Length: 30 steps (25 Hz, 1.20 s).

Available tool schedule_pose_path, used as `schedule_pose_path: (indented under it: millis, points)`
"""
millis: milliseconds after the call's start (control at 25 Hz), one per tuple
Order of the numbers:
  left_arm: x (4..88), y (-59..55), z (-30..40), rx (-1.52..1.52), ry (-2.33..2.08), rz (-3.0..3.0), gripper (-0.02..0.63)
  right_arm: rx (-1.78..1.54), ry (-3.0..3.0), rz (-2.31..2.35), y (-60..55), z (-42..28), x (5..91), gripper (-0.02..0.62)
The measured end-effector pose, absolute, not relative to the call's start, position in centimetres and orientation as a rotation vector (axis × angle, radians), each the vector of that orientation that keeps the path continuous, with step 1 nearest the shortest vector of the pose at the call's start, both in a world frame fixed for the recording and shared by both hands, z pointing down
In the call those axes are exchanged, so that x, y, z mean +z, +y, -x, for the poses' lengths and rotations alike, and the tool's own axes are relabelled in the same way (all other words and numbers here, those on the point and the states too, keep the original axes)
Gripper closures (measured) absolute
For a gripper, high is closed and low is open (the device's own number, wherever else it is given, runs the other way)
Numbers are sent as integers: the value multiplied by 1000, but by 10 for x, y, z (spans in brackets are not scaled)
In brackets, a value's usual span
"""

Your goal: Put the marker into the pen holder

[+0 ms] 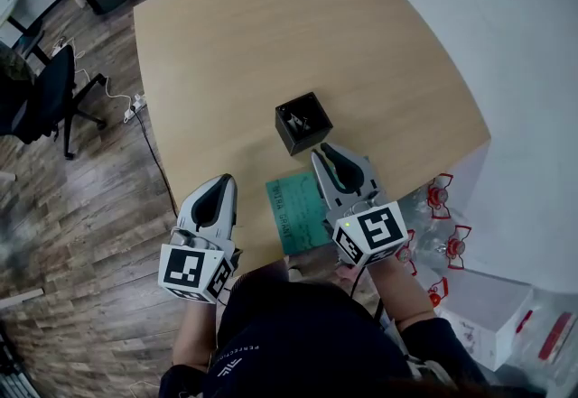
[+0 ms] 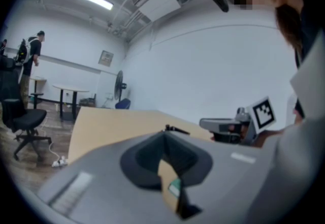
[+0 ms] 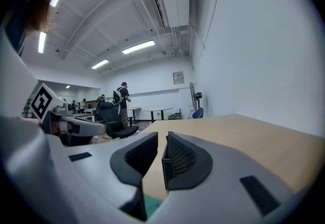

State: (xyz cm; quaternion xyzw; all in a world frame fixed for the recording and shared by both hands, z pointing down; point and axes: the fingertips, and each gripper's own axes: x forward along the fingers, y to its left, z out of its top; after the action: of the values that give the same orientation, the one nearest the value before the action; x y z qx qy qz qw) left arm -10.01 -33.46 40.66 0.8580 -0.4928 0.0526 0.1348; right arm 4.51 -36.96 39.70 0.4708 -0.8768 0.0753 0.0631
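The pen holder (image 1: 312,140) is a small black square cup sitting roughly mid-table (image 1: 271,35), open side up. There's something dark with a couple of pale glints down inside it, which looks like the marker (image 1: 301,123). It's honestly too small to be sure.

The right gripper (image 1: 323,151) is just off the holder's near-right corner, tip pointing at it, close but not touching. Its own view shows the jaws pulled in to a thin slit with only bare wood showing through, so it's carrying nothing. The left gripper (image 1: 224,181) is well off to the holder's near-left, hanging over the table's edge. Its jaws are pinched together at the tips and it's empty too.

A green sheet (image 1: 294,207) lies flat just on the near side of the holder and runs to the table's near edge, with the right gripper over its right margin.

There's loads of open wood beyond the holder and to its left. To the holder's right the tabletop curves off into a corner fairly soon. An office chair (image 1: 41,103) sits on the floor way out left of the holder.
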Motion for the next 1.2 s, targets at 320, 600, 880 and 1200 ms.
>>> schedule_pose_path:
  millis: [320,600,880,1200]
  points:
    - [394,-320,92,127,-1435,-2512,600,259,-2625,-1456,-350,-55,396,551]
    - [393,-309,92,120,-1449,-2504,601,293,-2598,-1489,-338,-64,398,569]
    - [394,-301,91,123,-1459,-2497,600,300,-2566,-1506,-331,-69,401,594]
    - [393,-298,98,123,-1479,-2485,600,313,-2547,-1487,-328,-65,403,594]
